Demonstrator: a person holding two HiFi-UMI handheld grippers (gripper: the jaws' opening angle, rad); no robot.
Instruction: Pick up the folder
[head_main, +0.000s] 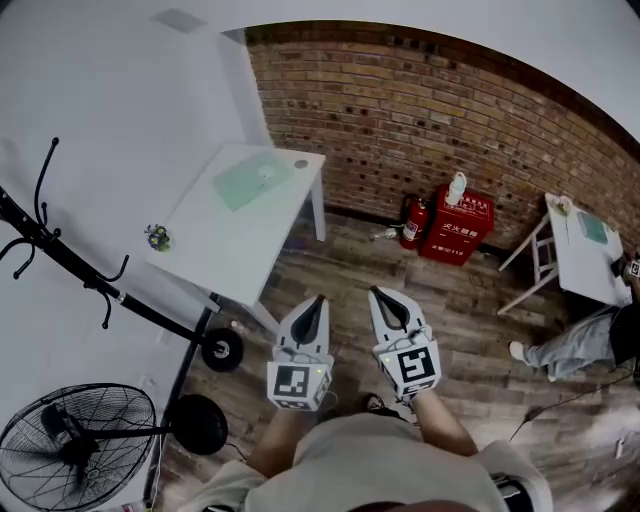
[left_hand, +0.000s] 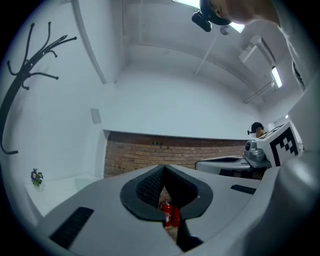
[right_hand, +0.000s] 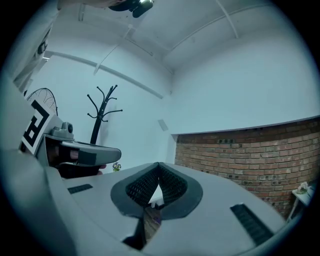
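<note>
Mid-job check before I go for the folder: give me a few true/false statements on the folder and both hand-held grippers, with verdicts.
1. The green folder lies on the white table. True.
2. The left hand-held gripper is shut on the folder. False: it is shut but empty, short of the table.
3. The right hand-held gripper is shut with nothing in it. True.
4. The fire extinguisher stands on the table. False: it stands on the floor by the brick wall.

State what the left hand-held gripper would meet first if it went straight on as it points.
Probably the brick wall, above the fire extinguisher seen past the shut left hand-held gripper. Nothing nearer shows, though depth is unclear.
</note>
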